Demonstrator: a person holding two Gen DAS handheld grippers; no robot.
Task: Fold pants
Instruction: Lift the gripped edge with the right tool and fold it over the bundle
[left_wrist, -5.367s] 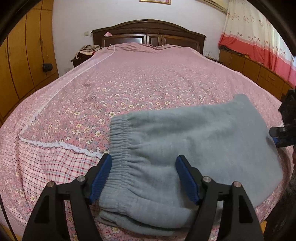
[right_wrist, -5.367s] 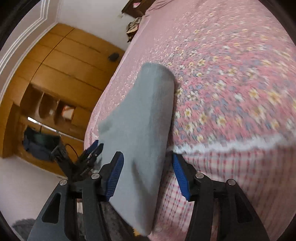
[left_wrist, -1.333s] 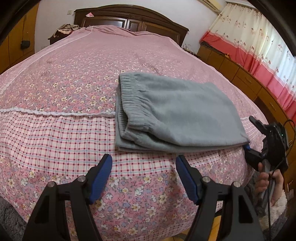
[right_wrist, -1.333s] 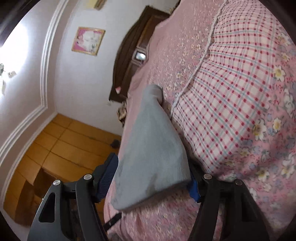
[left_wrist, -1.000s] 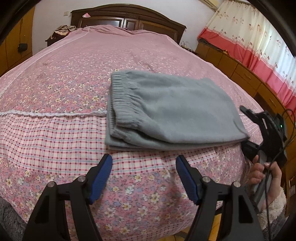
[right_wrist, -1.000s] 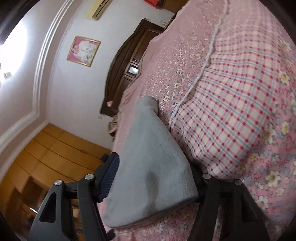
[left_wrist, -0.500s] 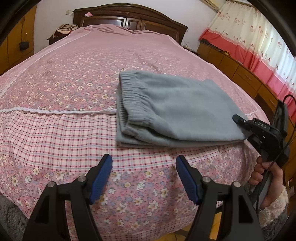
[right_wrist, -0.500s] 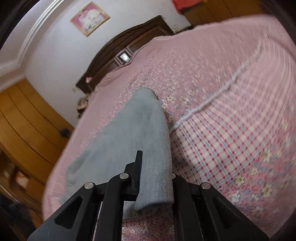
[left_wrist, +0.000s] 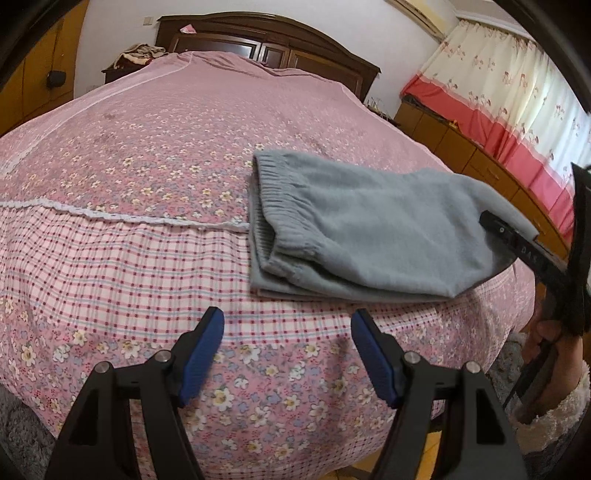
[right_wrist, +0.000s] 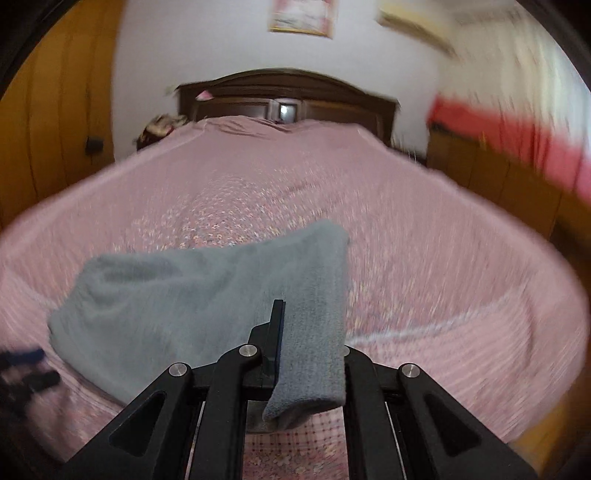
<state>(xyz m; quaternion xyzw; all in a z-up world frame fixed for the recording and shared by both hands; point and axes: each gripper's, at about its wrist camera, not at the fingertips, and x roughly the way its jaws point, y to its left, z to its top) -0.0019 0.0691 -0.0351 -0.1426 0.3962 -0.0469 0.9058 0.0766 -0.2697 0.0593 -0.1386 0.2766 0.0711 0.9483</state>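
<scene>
Grey pants (left_wrist: 354, 236) lie folded near the foot of the bed, elastic waistband to the left. My left gripper (left_wrist: 287, 321) hangs open over the checked bedcover just in front of them, with nothing between its blue pads. In the left wrist view my right gripper (left_wrist: 517, 240) pinches the pants' right end and holds that end up off the bed. The right wrist view is blurred. There my right gripper (right_wrist: 306, 332) is shut on a fold of the pants (right_wrist: 184, 302), and the cloth drapes over its right finger.
The bed (left_wrist: 147, 155) has a pink floral cover and a dark wooden headboard (left_wrist: 266, 33). Low wooden cabinets (left_wrist: 461, 155) and a red and white curtain (left_wrist: 517, 110) run along the right. A hand (left_wrist: 546, 332) with a fleecy cuff holds the right gripper's handle.
My right gripper has shut on the pants' end, rolled upright and risen, lifting that end off the bed. The left gripper has shifted slightly and stays open.
</scene>
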